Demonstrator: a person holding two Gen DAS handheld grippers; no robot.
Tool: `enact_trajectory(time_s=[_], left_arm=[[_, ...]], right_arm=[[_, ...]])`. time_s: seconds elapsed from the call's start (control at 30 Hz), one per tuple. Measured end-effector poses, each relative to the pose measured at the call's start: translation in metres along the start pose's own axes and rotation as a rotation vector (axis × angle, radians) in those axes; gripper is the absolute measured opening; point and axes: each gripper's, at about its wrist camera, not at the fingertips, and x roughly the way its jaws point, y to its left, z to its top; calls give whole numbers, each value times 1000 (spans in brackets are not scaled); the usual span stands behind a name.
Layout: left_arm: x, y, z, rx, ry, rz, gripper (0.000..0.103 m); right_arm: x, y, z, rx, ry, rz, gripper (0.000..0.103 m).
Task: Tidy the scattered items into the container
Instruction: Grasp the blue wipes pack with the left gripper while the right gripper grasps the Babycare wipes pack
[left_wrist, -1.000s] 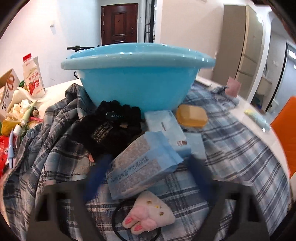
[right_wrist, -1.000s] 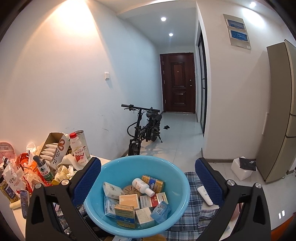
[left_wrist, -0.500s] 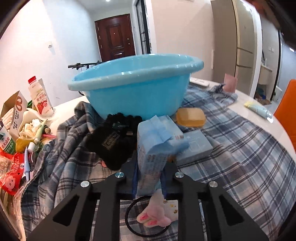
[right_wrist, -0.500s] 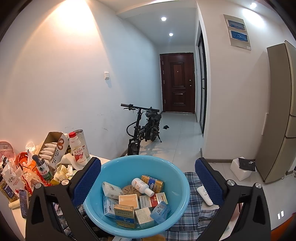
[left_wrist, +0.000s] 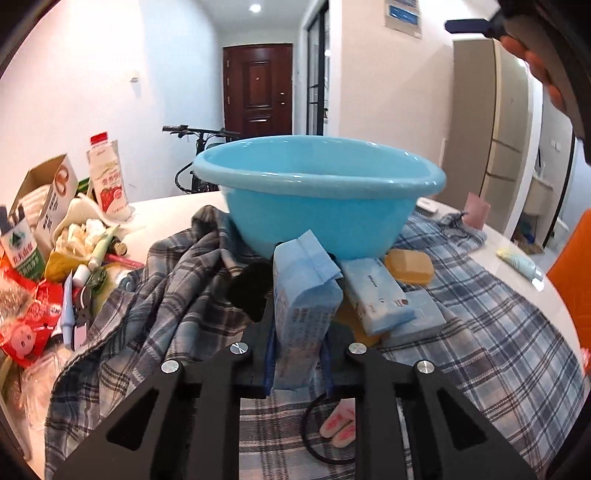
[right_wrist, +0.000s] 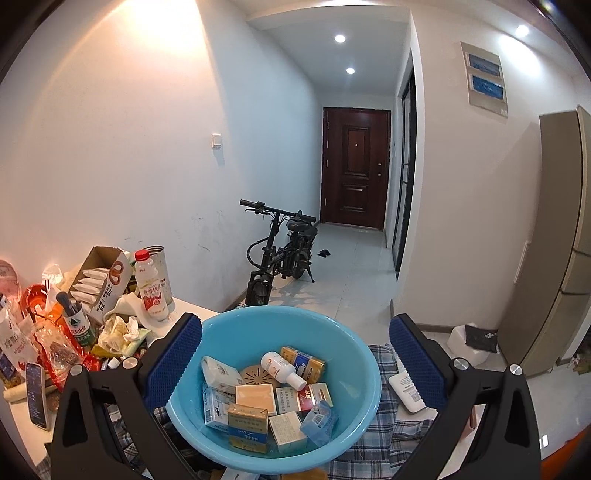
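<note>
My left gripper (left_wrist: 297, 354) is shut on a light blue paper packet (left_wrist: 301, 295), held upright just above the plaid cloth (left_wrist: 480, 332). Right behind the packet stands the blue basin (left_wrist: 321, 199). A blue box (left_wrist: 373, 291), a yellow soap bar (left_wrist: 408, 266) and a black glove (left_wrist: 249, 288) lie at the basin's foot. In the right wrist view my right gripper (right_wrist: 295, 365) hangs open above the basin (right_wrist: 365, 391), which holds several boxes and a small white bottle (right_wrist: 282, 369).
Clutter of cartons, a milk bottle (left_wrist: 107, 177) and wrappers fills the left of the table. A pink plush toy on a black hair loop (left_wrist: 340, 428) lies under my left gripper. A white remote (right_wrist: 406, 391) lies right of the basin. A bicycle (right_wrist: 280, 254) stands behind.
My left gripper closed on the blue packet, tipped it upright and lifted it off the cloth toward the basin. The right gripper stayed in place, open over the basin.
</note>
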Motion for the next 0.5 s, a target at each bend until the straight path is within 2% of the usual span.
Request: enact_trajectory(time_s=[0.17,0.27,0.4,0.5], left_arm=[[-5,14,0,-47,-21,11,18],[-8,19,0,-65,-28,10,18],[-12,22,0,-74,-46,16,18],[-13,24,0,-88,-47,10,18]], right_arm=[[-5,22,1,-51,3,18,103],[-2,34,-11,-59,47,80,103],[1,46,-59,-122,166,76,103],[14,54,-104,-147,293,123,103]])
